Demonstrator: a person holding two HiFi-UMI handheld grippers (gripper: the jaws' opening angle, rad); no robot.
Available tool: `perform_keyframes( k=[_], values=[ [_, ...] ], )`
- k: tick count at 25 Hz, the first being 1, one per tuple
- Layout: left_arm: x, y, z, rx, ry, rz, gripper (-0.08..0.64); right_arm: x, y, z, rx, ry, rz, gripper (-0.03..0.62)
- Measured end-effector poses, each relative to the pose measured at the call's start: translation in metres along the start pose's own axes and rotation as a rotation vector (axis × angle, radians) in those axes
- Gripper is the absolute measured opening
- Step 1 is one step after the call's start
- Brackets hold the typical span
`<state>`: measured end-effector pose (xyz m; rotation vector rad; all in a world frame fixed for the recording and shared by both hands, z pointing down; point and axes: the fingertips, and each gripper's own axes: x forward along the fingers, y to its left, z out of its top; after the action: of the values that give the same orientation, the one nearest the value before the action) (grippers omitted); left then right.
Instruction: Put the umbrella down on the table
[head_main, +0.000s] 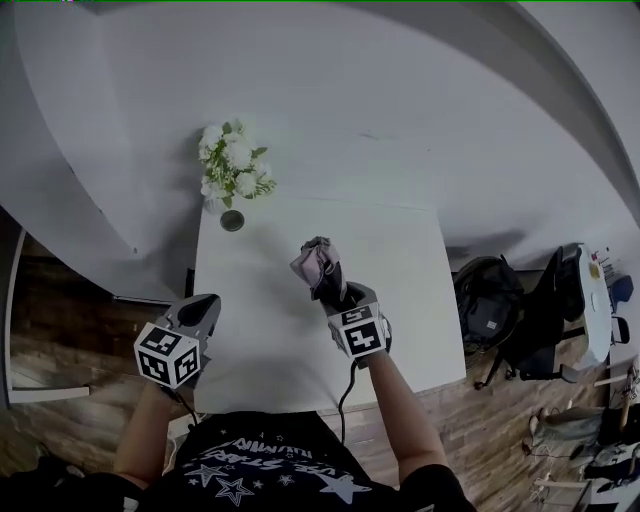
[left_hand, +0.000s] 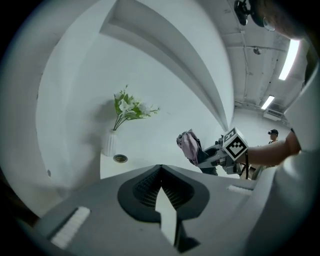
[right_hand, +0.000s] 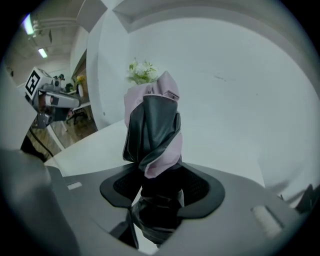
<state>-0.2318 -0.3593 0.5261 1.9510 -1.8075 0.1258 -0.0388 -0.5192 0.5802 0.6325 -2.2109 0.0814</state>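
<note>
A folded umbrella (head_main: 318, 265) in pink and dark grey cloth stands up out of my right gripper (head_main: 330, 285), which is shut on its lower part, above the middle of the white table (head_main: 410, 300). In the right gripper view the umbrella (right_hand: 152, 130) rises between the jaws of my right gripper (right_hand: 160, 187) and hides part of the flowers behind. My left gripper (head_main: 205, 305) hovers at the table's near left edge with nothing in it. Its jaws meet at the tips in the left gripper view (left_hand: 160, 172), where the umbrella (left_hand: 189, 146) shows to the right.
A white vase with white flowers (head_main: 232, 165) stands at the table's far left corner, a small round dish (head_main: 232, 220) beside it. The wall rises right behind the table. A black bag (head_main: 490, 305) and an office chair (head_main: 550, 300) stand on the wooden floor to the right.
</note>
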Motion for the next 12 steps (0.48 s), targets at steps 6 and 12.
perform_keyframes(
  k=[6, 12],
  values=[
    [0.002, -0.002, -0.001, -0.041, -0.01, 0.119, 0.003, 0.035, -0.012, 0.005, -0.254, 0.073, 0.065, 0.242],
    [0.012, -0.011, -0.003, -0.054, -0.009, 0.188, 0.003, 0.068, -0.022, 0.002, -0.345, 0.121, 0.125, 0.242]
  ],
)
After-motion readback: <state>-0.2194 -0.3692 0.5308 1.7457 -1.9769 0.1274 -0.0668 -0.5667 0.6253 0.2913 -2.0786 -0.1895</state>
